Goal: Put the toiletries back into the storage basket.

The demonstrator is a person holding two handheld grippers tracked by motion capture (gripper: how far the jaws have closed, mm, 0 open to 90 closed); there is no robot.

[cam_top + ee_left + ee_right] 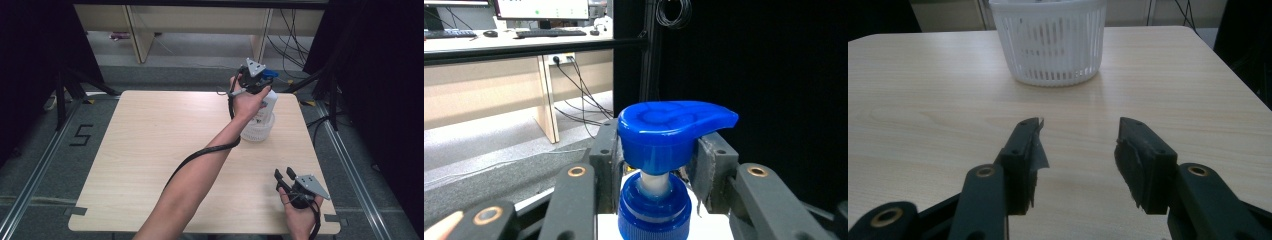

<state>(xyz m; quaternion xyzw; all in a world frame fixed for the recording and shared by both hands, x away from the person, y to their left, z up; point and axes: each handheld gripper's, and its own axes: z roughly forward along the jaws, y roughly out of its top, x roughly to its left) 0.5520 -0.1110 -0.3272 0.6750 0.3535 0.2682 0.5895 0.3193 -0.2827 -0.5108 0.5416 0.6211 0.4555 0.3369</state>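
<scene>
— Bottle (264, 106) position?

— Standing upright inside the white slotted basket (258, 131), at the far right part of the worktop (150, 150). It is a white bottle with a blue pump head (669, 127).

— And your left claw (256, 80)?

— My left claw is closed on the pump head. In the left gripper view its two black jaws press the head from both sides, just above the blue collar (655, 215). My left arm reaches across the worktop to get there.

— What about the right claw (286, 175)?

— My right claw rests near the front right corner of the worktop, well apart from the basket. Its jaws stand wide with nothing between them, pointing toward the basket, which I see ahead in the right gripper view (1048, 42).

— Is the basket touching anything else?

— It sits on bare wood, nothing beside it.
</scene>
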